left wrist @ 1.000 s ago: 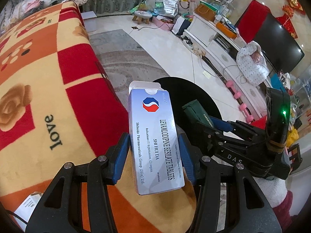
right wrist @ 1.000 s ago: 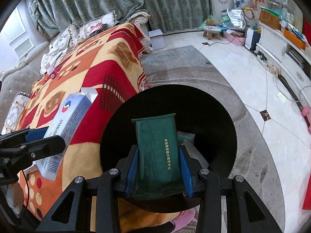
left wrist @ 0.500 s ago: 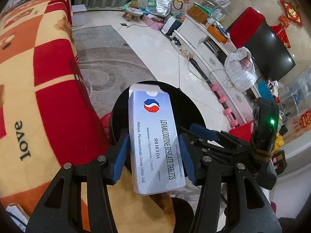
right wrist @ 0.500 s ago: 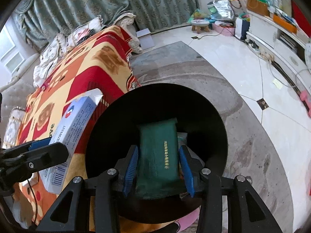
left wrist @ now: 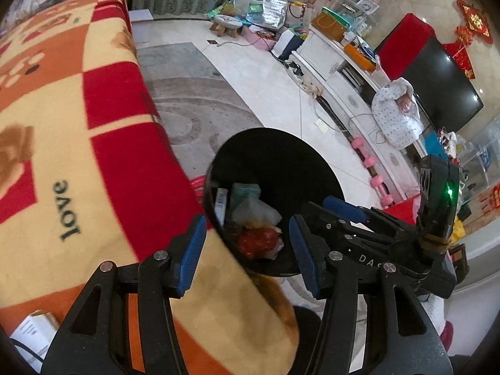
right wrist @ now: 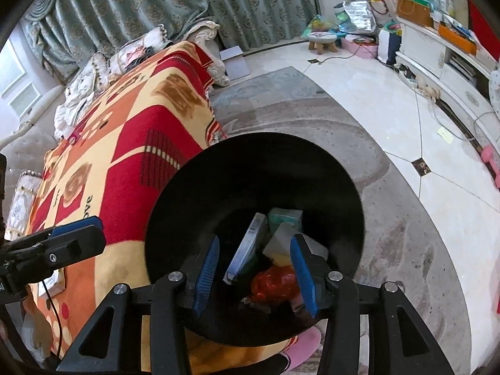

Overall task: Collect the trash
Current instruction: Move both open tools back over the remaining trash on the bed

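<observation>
Trash point(right wrist: 250, 250) lies in the black bin point(right wrist: 337, 187) beside the blanket-covered sofa point(left wrist: 78, 156): a pill box stands on end against wrappers. Both grippers hang over the bin's mouth, left gripper point(left wrist: 247, 256) with open, empty jaws, right gripper point(right wrist: 254, 268) with jaws opening on nothing. A white box point(left wrist: 31, 334) remains on the sofa, nearer the left.

Both wrist views look steeply down, close above the black bin point(left wrist: 275, 156) point(right wrist: 250, 168) — shared, blanket point(left wrist: 78, 125) point(right wrist: 140, 118) alongside.

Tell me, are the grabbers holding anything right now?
Nothing. The left gripper is empty and the right gripper, jaws opening, is too; both hang over the round black bin of trash.
</observation>
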A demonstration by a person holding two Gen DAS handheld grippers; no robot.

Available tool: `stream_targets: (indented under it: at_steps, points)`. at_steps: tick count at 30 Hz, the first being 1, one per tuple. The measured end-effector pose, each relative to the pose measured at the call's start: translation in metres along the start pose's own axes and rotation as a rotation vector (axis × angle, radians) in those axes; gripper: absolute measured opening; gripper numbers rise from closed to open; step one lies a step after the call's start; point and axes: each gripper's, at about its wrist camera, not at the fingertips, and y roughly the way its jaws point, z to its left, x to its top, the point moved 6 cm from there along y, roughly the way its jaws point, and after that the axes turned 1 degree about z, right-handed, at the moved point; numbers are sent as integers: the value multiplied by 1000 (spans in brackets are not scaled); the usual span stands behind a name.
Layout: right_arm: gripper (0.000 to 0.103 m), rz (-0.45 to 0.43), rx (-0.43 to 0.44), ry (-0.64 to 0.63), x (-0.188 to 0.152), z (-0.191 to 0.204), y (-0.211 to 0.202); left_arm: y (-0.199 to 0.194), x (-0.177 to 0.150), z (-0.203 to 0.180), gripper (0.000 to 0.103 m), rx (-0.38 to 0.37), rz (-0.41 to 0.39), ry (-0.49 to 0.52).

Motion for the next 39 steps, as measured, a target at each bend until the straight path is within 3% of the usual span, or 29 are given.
stream_targets:
  at_steps: [11, 21, 29, 35, 39]
  points:
    - [49, 1, 50, -102, -2, 65, -6, -46, -32, 44, 54, 99, -24, -23]
    - [54, 52, 145, -255, -18, 156, 8, -118, -70, 146, 54, 222, -64, -150]
    - [60, 184, 260, -497, -65, 244, 19, -167, -117, 237, 54, 355, -72, -275]
    - [60, 267, 241, -659, -93, 284, 43, -200, -148, 288, 54, 415, -84, -371]
    - [60, 228, 188, -637, -70, 301, 64, -214, -163, 309, 54, 430, -97, -418]
